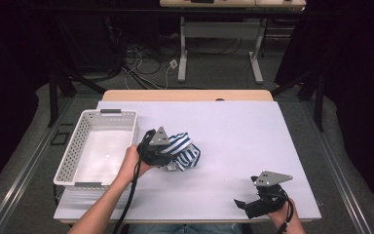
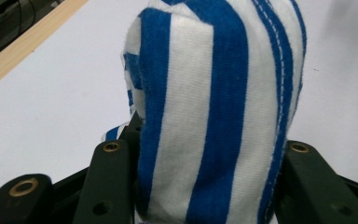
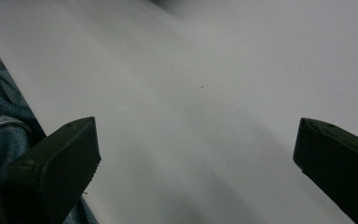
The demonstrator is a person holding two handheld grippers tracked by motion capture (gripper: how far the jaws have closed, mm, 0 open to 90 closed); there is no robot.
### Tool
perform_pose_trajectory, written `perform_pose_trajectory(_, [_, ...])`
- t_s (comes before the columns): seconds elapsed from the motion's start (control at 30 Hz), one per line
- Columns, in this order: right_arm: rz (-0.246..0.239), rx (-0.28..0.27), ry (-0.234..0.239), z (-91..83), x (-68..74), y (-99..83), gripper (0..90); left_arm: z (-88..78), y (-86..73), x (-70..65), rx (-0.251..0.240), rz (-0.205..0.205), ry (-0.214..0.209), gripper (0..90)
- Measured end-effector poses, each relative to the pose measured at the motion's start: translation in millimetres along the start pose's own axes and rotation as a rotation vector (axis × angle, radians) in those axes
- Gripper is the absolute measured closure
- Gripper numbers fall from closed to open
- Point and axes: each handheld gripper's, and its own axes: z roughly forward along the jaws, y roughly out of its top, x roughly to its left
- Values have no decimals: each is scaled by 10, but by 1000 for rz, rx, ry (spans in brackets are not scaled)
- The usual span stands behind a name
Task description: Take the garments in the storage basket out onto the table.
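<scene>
High view: left gripper (image 1: 169, 157) is clamped on a bunched blue-and-white striped cloth (image 1: 185, 148), held just right of the white perforated plastic basket (image 1: 73, 155) on the white table (image 1: 238, 141); right gripper (image 1: 246, 202) is rested near the front edge.

Left gripper view: the cloth (image 2: 214, 107) is pinched between the jaws.

Right gripper view: jaws are spread wide, nothing held.

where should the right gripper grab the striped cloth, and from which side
Take the loose bunched end of the striped cloth, the part farthest from the left gripper, coming from the table's open right side. The left gripper is shut on the cloth's near end, and the basket crowds its left. The right gripper is open, so a top-down pinch on a raised fold should probably hold.
</scene>
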Motion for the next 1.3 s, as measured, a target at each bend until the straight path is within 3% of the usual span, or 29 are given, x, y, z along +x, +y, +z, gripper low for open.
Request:
perform_pose_trajectory(0.43, [1, -8, -2, 0, 5, -2, 0, 216, -53, -55, 8, -3, -3, 556])
perform_pose_trajectory(0.57, [-1, 11, 1, -5, 4, 3, 1, 275, -65, -67, 10, -4, -3, 555])
perform_pose_trajectory(1.0, [4, -4, -5, -3, 4, -5, 1, 408, -111, -80, 38, -10, -13, 546])
perform_pose_trajectory(1.3, [2, 14, 0, -8, 8, 0, 1, 478, -133, -90, 56, -11, -27, 535])
